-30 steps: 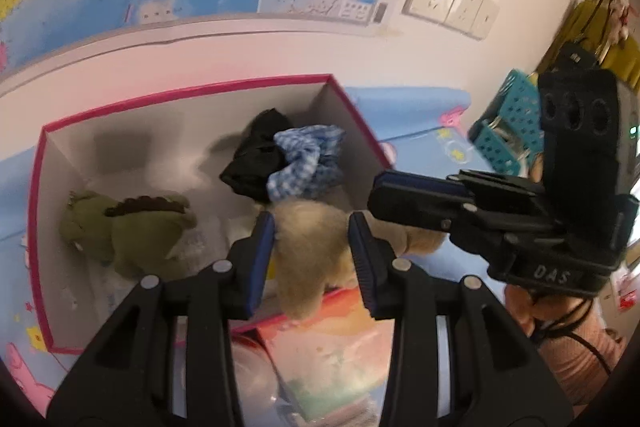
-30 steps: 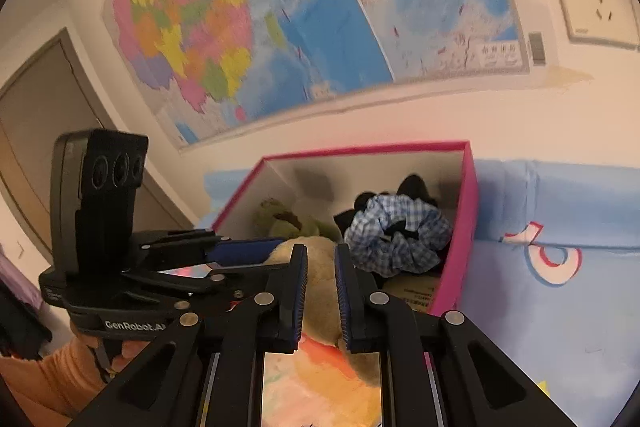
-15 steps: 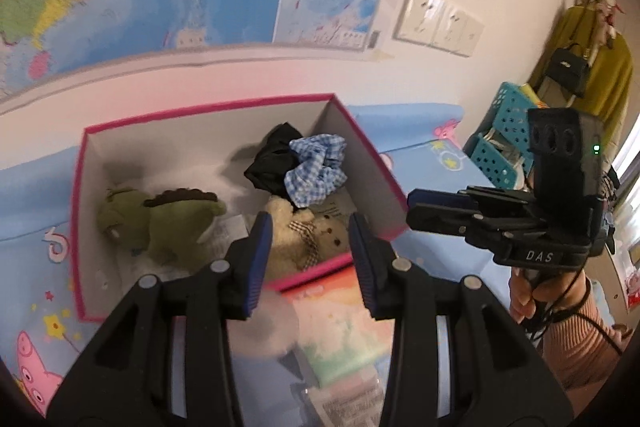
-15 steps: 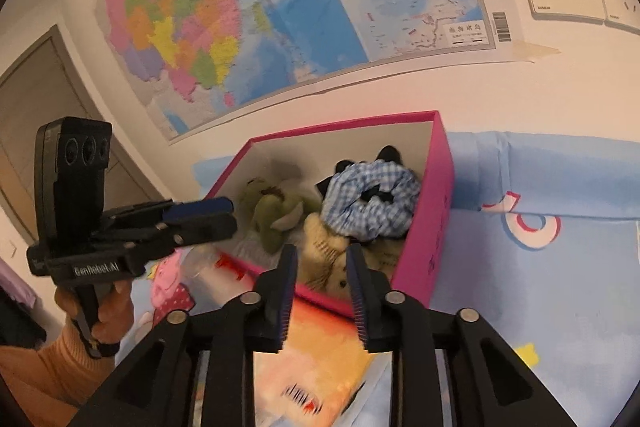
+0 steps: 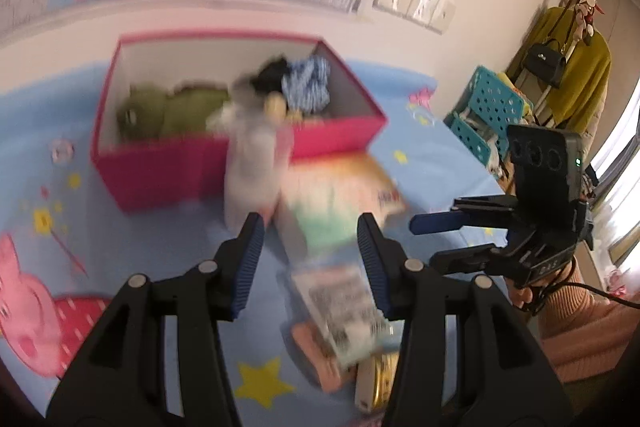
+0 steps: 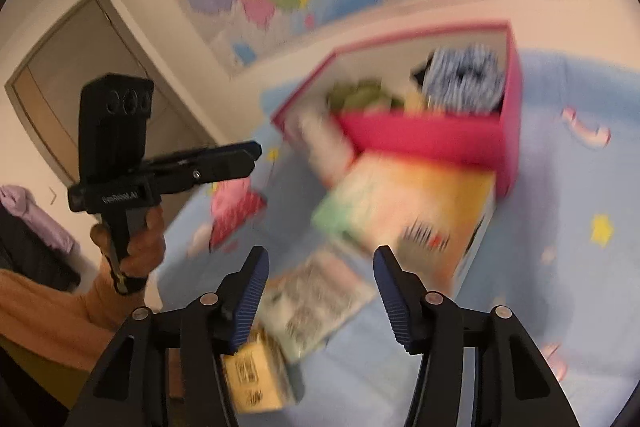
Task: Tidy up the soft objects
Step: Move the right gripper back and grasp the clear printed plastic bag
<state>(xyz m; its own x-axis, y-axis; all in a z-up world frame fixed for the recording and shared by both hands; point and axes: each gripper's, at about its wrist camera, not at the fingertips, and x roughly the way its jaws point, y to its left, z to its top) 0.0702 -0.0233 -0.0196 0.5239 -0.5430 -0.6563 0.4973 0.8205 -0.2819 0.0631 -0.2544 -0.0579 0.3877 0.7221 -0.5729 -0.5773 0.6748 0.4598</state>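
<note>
Both grippers have backed off from the pink box since a second ago; the tan plush that sat between their jaws then is now inside the box, and both sets of jaws have just been opening with nothing between them.

Left wrist view, blurred: left gripper [image 5: 310, 243] jaws moderately apart, empty. Ahead of the jaws and a bit left sits the pink box [image 5: 160, 163] on the blue cartoon sheet [image 5: 48, 163]. In it: green plush [image 5: 168, 109] at the left, black item [image 5: 272, 73] and blue checked scrunchie [image 5: 308, 83] at the far right corner, tan plush [image 5: 276, 105] just visible at the near wall. A pale smeared soft thing [image 5: 252, 167] leans on the box front, just beyond the left jaw; what it is I cannot tell. Colourful flat box [image 5: 340, 195] lies between jaws and pink box; printed packet [image 5: 344, 311] between the jaws, lower. Right gripper [image 5: 428, 243] off to the right, open.

Right wrist view, blurred: right gripper [image 6: 320, 279] jaws wide, empty. Pink box [image 6: 420, 139] ahead, slightly right; scrunchie [image 6: 464, 79] and green plush [image 6: 360, 95] inside. Colourful flat box [image 6: 404, 203] touches its near wall. Printed packet [image 6: 316, 303] between the jaws; yellow carton [image 6: 256, 379] by the left jaw. Left gripper [image 6: 244, 157] far left, held by a hand [image 6: 136, 239]; its gap not readable here.
</note>
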